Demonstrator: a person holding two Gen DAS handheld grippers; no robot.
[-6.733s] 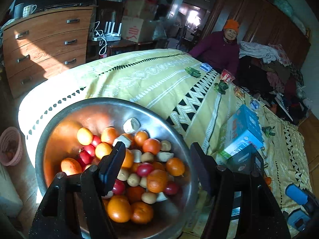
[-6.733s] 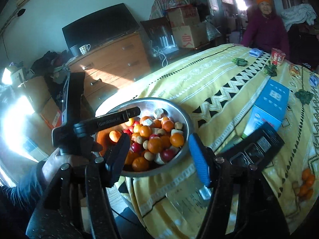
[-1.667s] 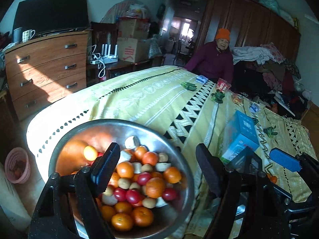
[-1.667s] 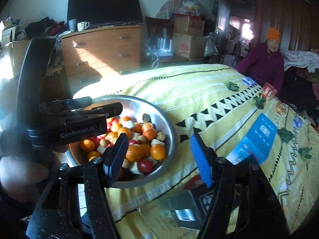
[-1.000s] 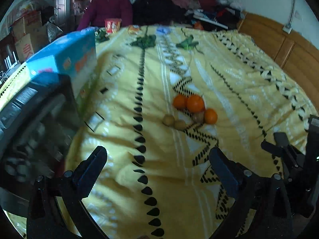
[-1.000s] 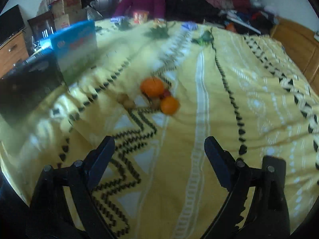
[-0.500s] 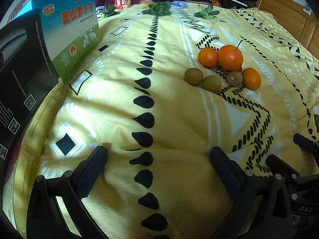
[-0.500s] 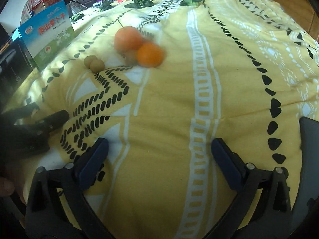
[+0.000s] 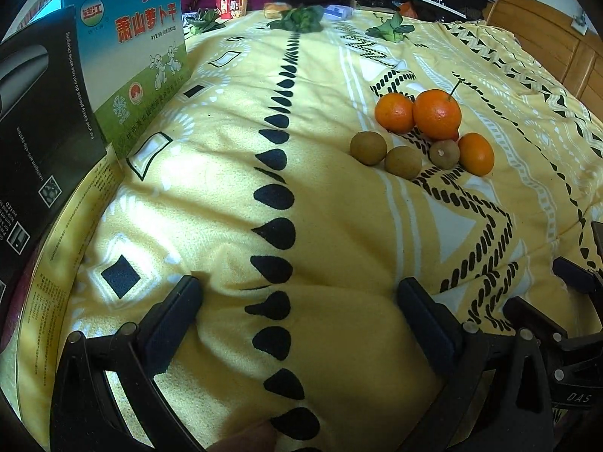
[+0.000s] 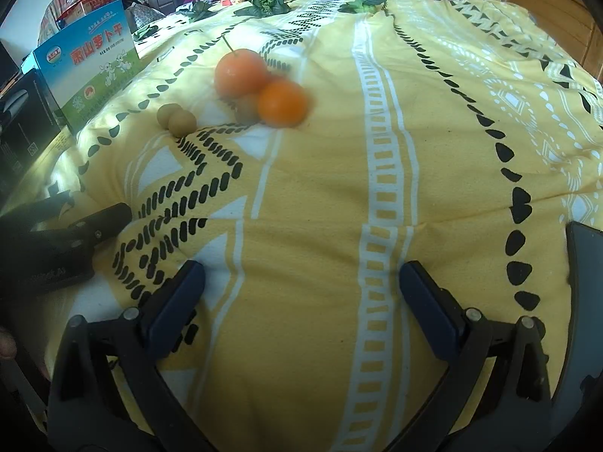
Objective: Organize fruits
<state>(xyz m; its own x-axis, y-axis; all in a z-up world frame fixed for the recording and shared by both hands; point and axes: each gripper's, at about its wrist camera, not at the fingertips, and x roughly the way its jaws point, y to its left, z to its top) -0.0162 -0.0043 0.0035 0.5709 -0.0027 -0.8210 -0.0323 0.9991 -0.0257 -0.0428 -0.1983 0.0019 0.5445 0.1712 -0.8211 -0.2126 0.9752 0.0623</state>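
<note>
We hold the left gripper (image 9: pixel 297 301) and right gripper (image 10: pixel 301 282) with jaws spread wide and nothing between them, low over the yellow blanket (image 9: pixel 331 226). The fruits (image 9: pixel 422 132), three oranges and three small brown ones, lie clustered far right of the left gripper, well apart from a blue box (image 9: pixel 132 56) at far left

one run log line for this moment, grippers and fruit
left gripper: open, empty | right gripper: open, empty | fruit pile: oranges and brown fruits on yellow blanket, untouched
</note>
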